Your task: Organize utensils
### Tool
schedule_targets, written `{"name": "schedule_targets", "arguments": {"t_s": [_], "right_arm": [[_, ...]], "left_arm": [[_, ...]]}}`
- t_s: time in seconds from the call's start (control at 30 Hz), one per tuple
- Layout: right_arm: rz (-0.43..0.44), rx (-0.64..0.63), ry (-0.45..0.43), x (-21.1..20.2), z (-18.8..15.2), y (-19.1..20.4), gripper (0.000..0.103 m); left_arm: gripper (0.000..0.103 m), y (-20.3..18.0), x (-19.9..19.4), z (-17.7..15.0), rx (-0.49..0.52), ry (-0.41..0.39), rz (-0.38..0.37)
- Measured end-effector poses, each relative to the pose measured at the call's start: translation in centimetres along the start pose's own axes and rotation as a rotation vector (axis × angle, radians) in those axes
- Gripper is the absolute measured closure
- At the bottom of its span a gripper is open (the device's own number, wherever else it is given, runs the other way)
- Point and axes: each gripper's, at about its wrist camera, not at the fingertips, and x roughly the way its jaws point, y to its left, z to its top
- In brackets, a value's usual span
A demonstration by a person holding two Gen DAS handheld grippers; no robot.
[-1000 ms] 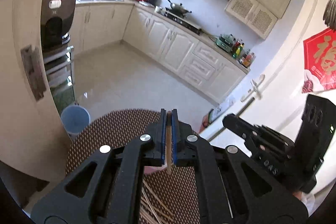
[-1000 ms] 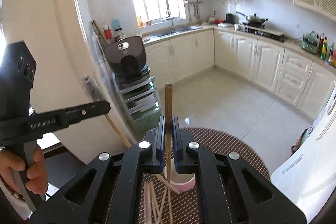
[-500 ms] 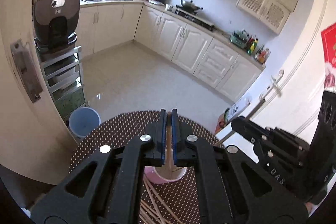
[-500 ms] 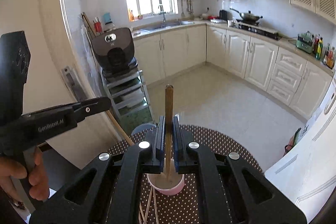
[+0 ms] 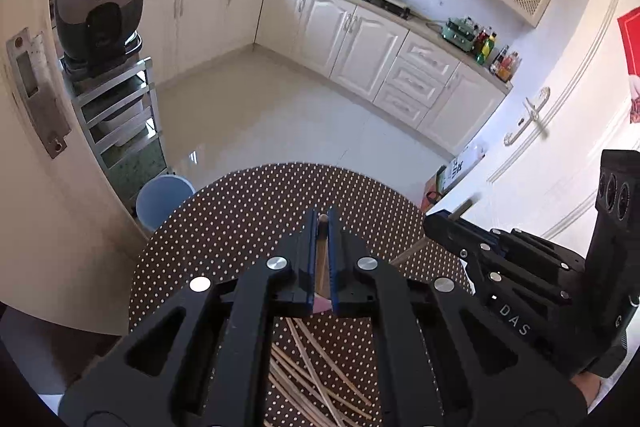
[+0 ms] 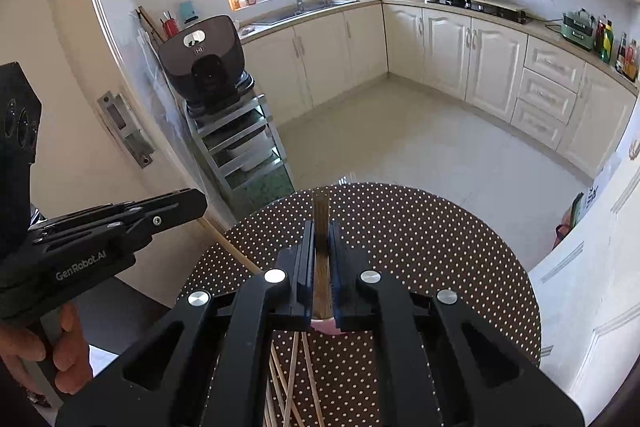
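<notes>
My left gripper [image 5: 321, 217] is shut on a wooden chopstick [image 5: 321, 259] that points down at a pink cup [image 5: 323, 304], which shows only as a sliver under the jaws. My right gripper [image 6: 321, 227] has a darker chopstick [image 6: 321, 267] between its pads above the same pink cup [image 6: 326, 327], and its jaws are opening slightly. Loose chopsticks [image 5: 312, 367] lie on the dotted brown round table [image 5: 240, 219] in front of the cup. In the left wrist view the right gripper [image 5: 436, 223] sits to the right. The left gripper [image 6: 196, 203] appears at the left of the right wrist view.
A blue bin [image 5: 162, 197] stands on the floor past the table's left edge. Beside it is a metal rack [image 5: 120, 115] with a dark appliance [image 5: 100, 15] on top. A white door [image 5: 532, 115] is at the right. A hand [image 6: 60, 347] grips the left tool.
Both grippers have sunk toward the table and tilted downward. The pink cup has slid almost out of sight under the jaws. The right chopstick sticks out less beyond the fingertips.
</notes>
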Motion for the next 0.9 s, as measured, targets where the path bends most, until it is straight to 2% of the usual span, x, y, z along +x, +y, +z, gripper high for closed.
{"name": "schedule_targets", "arguments": {"t_s": [0.3, 0.4, 0.43, 0.5, 0.53, 0.57, 0.7, 0.77, 0.9], "right_arm": [[-0.006, 0.035, -0.003, -0.7, -0.5, 0.1, 0.094], [-0.007, 0.047, -0.015, -1.3, -0.6, 0.3, 0.087], [-0.007, 0.049, -0.019, -1.5, -0.7, 0.3, 0.082], [-0.011, 0.050, -0.033, -2.1, -0.8, 0.5, 0.077], [-0.014, 0.050, -0.039, -2.4, -0.9, 0.6, 0.074], [-0.014, 0.051, -0.044, -2.6, -1.0, 0.7, 0.073], [-0.019, 0.052, -0.069, -3.8, -1.5, 1.2, 0.067], [-0.022, 0.052, -0.078, -4.2, -1.7, 1.4, 0.064], [-0.027, 0.055, -0.088, -5.0, -2.7, 1.7, 0.061]], "left_arm": [[0.097, -0.2, -1.0, -0.9, 0.024, 0.007, 0.013], [0.097, -0.6, -1.6, -1.2, 0.035, 0.001, 0.021], [0.094, -0.7, -1.8, -1.4, 0.041, -0.001, 0.023], [0.068, -0.8, -2.3, -1.7, 0.054, -0.015, 0.033], [0.046, -0.9, -2.8, -1.9, 0.056, -0.029, 0.039], [0.046, -1.0, -3.4, -2.0, 0.060, -0.059, 0.040], [0.046, -1.1, -4.4, -2.3, 0.072, -0.085, 0.056], [0.040, -1.1, -4.9, -2.5, 0.073, -0.099, 0.066], [0.035, -0.7, -5.6, -3.2, 0.078, -0.109, 0.075]]}}
